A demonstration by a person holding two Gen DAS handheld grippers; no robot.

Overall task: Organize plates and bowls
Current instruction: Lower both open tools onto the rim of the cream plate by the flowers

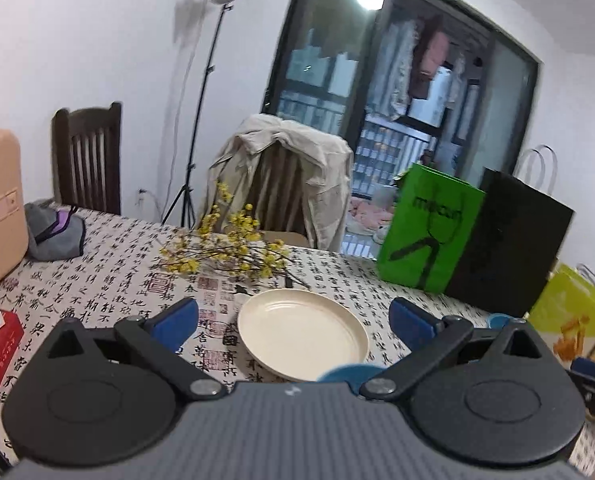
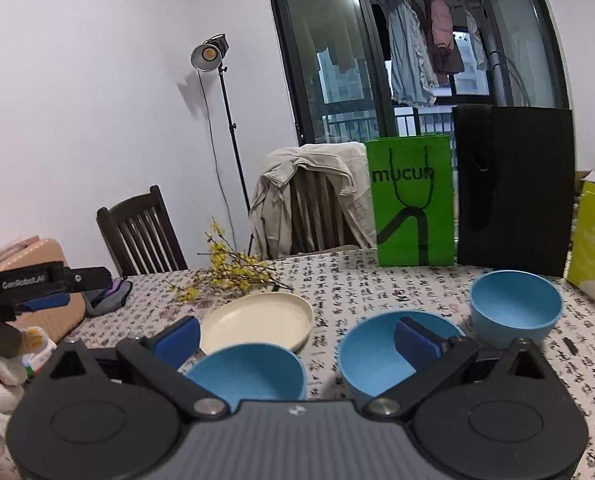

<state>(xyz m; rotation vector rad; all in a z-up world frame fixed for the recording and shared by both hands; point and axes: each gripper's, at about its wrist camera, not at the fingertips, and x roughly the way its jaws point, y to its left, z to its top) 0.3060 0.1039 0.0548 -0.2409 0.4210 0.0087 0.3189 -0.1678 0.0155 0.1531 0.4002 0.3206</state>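
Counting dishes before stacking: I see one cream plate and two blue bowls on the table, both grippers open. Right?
Not quite: the right wrist view shows three blue bowls, not two. One cream plate and both grippers open is correct.

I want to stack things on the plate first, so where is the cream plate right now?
In the right wrist view the cream plate lies left of centre on the table, just behind the nearest blue bowl and in front of the yellow flower sprigs.

White walls [image 2: 97,60], dark-framed window [image 2: 417,40] with hanging laundry, studio lamp [image 2: 209,54] on stand, two dark wooden chairs [image 2: 137,232] at worktop's far edge.
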